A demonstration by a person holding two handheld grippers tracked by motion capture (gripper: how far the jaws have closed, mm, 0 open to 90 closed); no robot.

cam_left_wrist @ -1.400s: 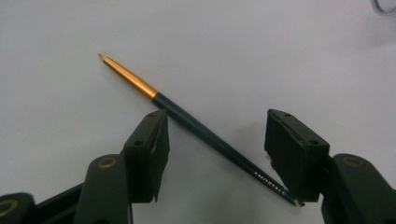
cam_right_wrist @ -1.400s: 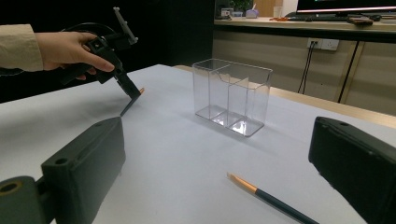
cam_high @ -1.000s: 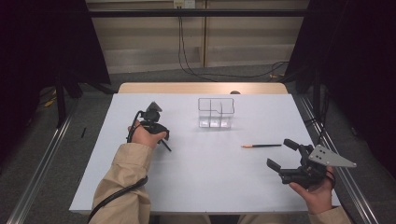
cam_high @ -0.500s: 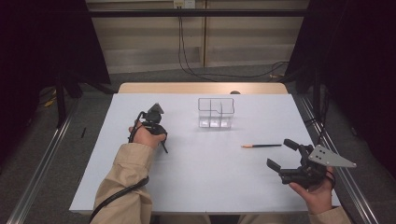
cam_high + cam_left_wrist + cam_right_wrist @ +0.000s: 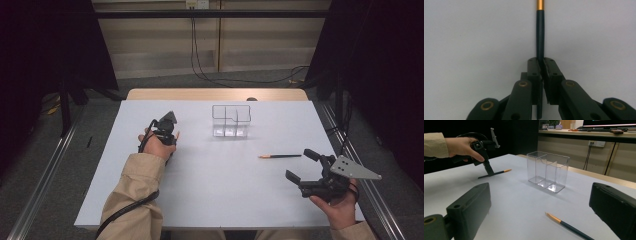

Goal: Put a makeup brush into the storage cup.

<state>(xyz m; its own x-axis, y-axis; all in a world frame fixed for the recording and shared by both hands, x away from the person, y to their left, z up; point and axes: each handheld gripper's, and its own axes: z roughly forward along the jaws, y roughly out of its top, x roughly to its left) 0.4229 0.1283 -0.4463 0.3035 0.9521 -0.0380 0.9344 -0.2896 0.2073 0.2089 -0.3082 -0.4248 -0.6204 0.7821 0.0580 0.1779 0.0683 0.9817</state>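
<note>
The left gripper's fingers pinch a dark pencil lying flat on the bench; it looks light, stiff and slippery, best gripped mid-shaft. The right gripper gapes wide near a second pencil

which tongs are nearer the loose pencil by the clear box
The right. The right tongs, jaws open, sit just short of the loose pencil without touching it. The left tongs are across the table, beyond the clear box, shut on another pencil.
</note>
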